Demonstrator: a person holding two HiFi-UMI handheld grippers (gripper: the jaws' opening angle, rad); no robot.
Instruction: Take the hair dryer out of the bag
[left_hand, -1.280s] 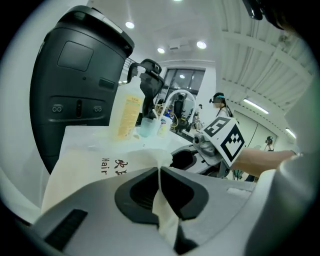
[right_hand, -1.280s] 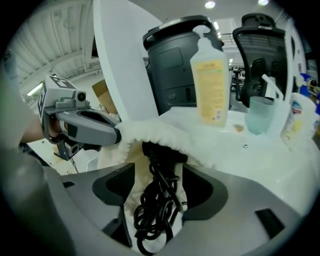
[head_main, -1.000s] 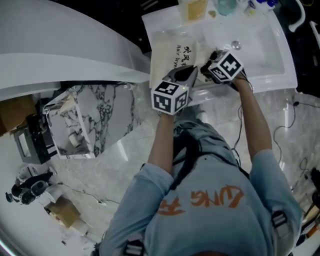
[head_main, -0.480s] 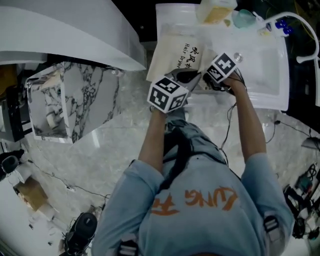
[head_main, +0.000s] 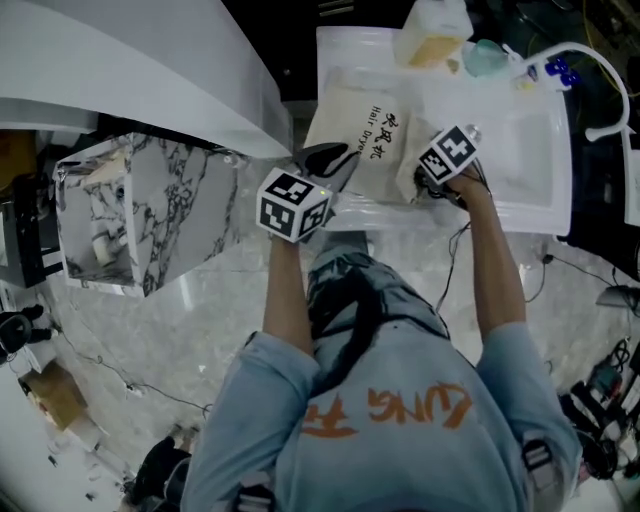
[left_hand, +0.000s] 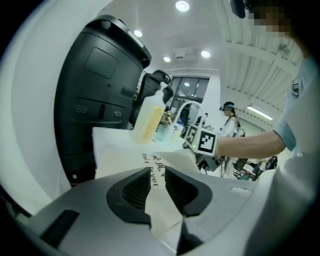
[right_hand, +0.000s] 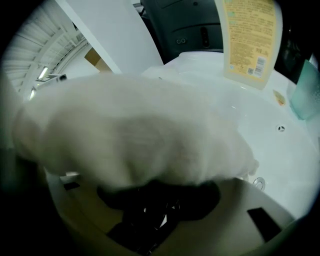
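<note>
A person in a light blue shirt stands at a white sink (head_main: 525, 135) and holds 2 grippers over it. A cream bag (head_main: 360, 125) with black print lies flat on the sink top, by the left side of the bowl.

The left gripper (head_main: 335, 155) is at the bag's near left edge. Its fingers (left_hand: 135, 187) have just been opening. They now stand a little apart, with a thin gap between them. The cream cloth of the bag (left_hand: 120, 155) shows through the gap, but the fingers do not squeeze it.

The right gripper (head_main: 432, 180) points down at the bag's right side, where the cloth is bunched up. In the right gripper view, the bag (right_hand: 140, 130) hangs soft and blurry over the fingers. The fingers have just been closing. They sit in the dark under the cloth, with something black and shiny between them. It is too dark to tell if they squeeze it.

The hair dryer cannot be seen clearly. Only that dark shape under the bag's cloth, at the right gripper (right_hand: 160, 205), may be part of it.

A yellow bottle (head_main: 433, 30) stands at the back of the sink. A curved white tap (head_main: 590, 50) is at the sink's right side.
</note>
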